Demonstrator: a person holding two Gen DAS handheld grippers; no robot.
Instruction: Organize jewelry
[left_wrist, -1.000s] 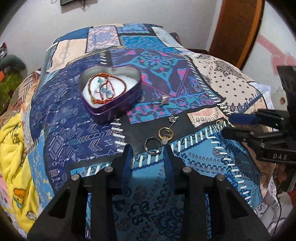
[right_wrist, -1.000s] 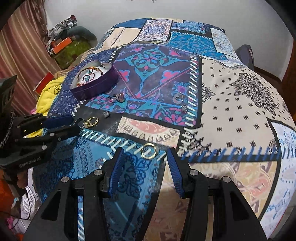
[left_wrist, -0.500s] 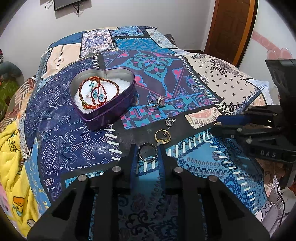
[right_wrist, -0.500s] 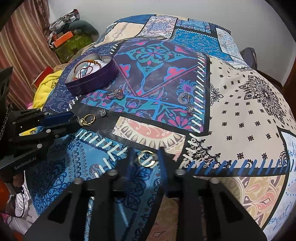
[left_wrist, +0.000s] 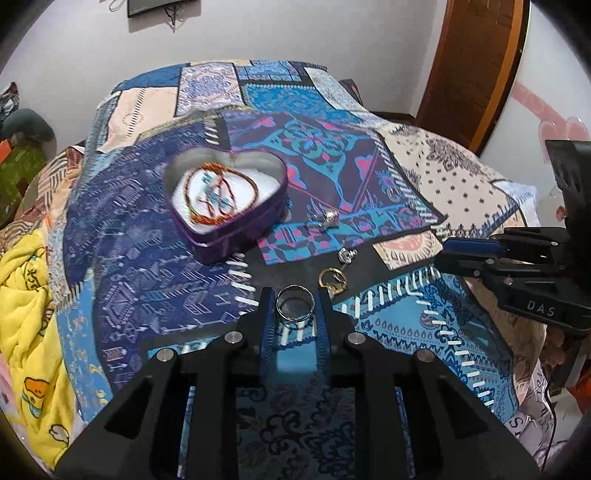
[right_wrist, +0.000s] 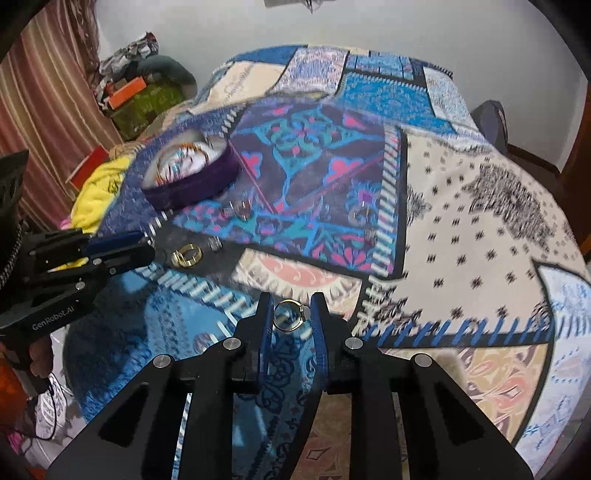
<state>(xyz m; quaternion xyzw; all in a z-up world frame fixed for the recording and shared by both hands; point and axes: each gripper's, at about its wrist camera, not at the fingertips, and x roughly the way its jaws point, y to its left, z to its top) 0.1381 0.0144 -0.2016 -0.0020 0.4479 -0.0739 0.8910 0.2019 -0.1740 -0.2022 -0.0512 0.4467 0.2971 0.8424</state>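
Note:
My left gripper (left_wrist: 294, 295) is shut on a silver ring (left_wrist: 295, 319), which stands on edge between the blue pads over the patchwork bed cover (left_wrist: 155, 280). My right gripper (right_wrist: 290, 298) is shut on a gold ring (right_wrist: 292, 327) in the same way. A purple heart-shaped tin (left_wrist: 221, 245) with a white lining holds an orange beaded bracelet (left_wrist: 221, 199); it lies beyond the left gripper and far left of the right one, as the tin (right_wrist: 192, 184). Each gripper shows in the other's view: the right gripper (left_wrist: 454, 254), the left gripper (right_wrist: 142, 253).
Loose on the cover lie a gold ring (left_wrist: 332, 282), a small silver stud (left_wrist: 347, 254) and a stone ring (left_wrist: 327, 218). Farther right are another ring (right_wrist: 360, 216) and a stud (right_wrist: 369, 234). A yellow blanket (left_wrist: 26, 295) lies at the left; a wooden door (left_wrist: 476, 62) stands behind.
Both grippers stood open around rings lying flat on the cover; both have closed and now pinch their rings, which stand on edge. Both views have tipped up a little.

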